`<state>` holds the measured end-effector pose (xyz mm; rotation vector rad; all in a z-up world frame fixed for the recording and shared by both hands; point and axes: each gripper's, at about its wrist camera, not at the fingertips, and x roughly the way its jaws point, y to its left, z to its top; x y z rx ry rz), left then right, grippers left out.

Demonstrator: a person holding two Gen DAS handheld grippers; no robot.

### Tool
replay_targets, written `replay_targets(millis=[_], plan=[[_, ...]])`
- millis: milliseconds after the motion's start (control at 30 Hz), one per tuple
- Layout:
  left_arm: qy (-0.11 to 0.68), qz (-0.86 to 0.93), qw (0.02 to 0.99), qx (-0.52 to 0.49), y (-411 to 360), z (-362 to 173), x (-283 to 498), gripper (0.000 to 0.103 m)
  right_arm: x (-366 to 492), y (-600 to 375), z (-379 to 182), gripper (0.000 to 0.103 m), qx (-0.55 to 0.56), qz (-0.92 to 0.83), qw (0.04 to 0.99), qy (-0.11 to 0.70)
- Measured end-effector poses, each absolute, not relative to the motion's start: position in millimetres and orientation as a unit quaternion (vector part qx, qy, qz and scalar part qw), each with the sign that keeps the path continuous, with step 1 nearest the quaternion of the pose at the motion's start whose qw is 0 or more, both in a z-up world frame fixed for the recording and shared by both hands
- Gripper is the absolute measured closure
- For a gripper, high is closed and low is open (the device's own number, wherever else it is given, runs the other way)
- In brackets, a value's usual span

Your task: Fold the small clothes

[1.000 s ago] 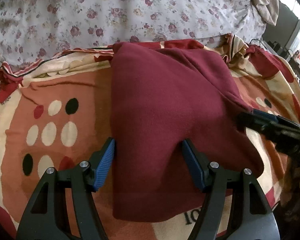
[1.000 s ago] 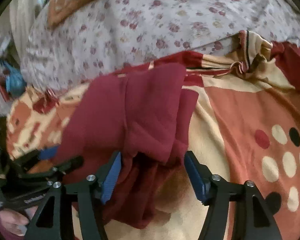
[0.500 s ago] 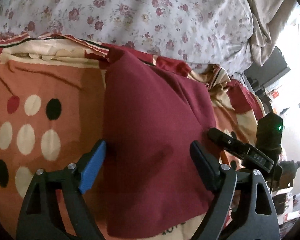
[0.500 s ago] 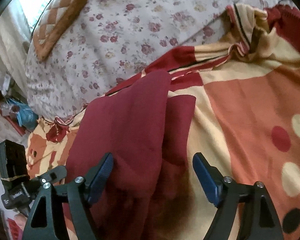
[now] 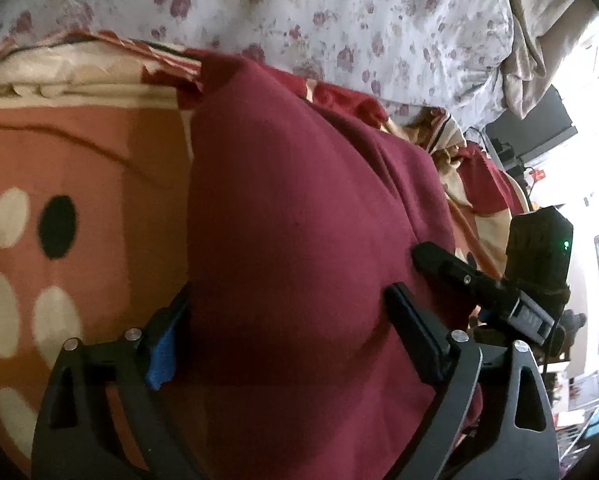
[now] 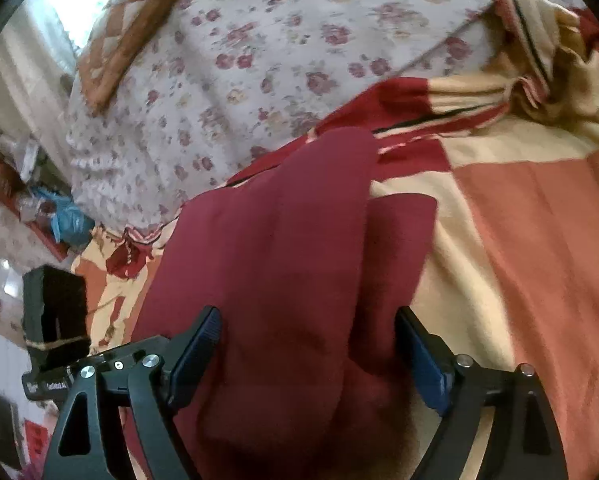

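The maroon garment [image 5: 299, 248] lies folded on the patterned blanket [image 5: 79, 168], straight ahead of both your tools and running under their spread jaws. Compared with half a second ago it fills more of each view: you have brought both tools in lower and closer. Your left gripper [image 5: 287, 332] is spread wide, its blue pads flanking the cloth without pinching it. Your right gripper [image 6: 307, 348] is likewise spread, straddling the garment's layered edge, where a lower flap shows to the right of the top layer. In the left view the right tool sits just beyond the garment's right edge. Farther ahead lies the floral bedsheet [image 6: 259, 60].
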<state>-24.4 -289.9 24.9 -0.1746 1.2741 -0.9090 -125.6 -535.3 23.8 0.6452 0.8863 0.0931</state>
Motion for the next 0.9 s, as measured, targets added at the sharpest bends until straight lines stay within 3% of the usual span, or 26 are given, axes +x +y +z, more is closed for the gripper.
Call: replay_targets(millis=[33, 100, 200, 300, 500, 633, 800, 900], plan=[[0.572, -0.41, 0.706, -0.075, -291.5, 25.3, -24.6, 0.01, -124.2, -531.7, 24.0, 0.018, 0.296, 0.047, 0.858, 0.417], [0.57, -0.414, 0.708, -0.06, -293.1, 28.3, -27.1, 0.011, -123.1, -525.8, 26.1, 0.031, 0.282, 0.048, 0.865, 0.412], [0.557, -0.419, 0.715, -0.053, -287.1, 36.5, -31.2, 0.032, -125.0, -517.7, 37.3, 0.044, 0.269, 0.049, 0.872, 0.405], [0.549, -0.437, 0.709, -0.068, -269.8, 57.3, -37.5, 0.043, -132.1, -513.2, 57.8, 0.046, 0.289, 0.071, 0.872, 0.39], [0.53, -0.436, 0.726, -0.036, -222.7, 106.5, -78.9, 0.043, -153.2, -465.2, 101.7, 0.046, 0.271, 0.13, 0.864, 0.403], [0.549, -0.399, 0.735, -0.007, -184.2, 93.7, -99.6, 0.043, -173.1, -438.3, 89.9, 0.046, 0.268, 0.12, 0.855, 0.427], [0.566, -0.332, 0.754, -0.017, -154.8, 61.1, -106.0, 0.027, -189.4, -439.3, 81.2, 0.042, 0.186, 0.013, 0.874, 0.45], [0.54, -0.312, 0.782, -0.01, -149.7, 75.2, -114.5, 0.027, -207.8, -425.4, 108.0, 0.041, 0.154, 0.028, 0.891, 0.425]])
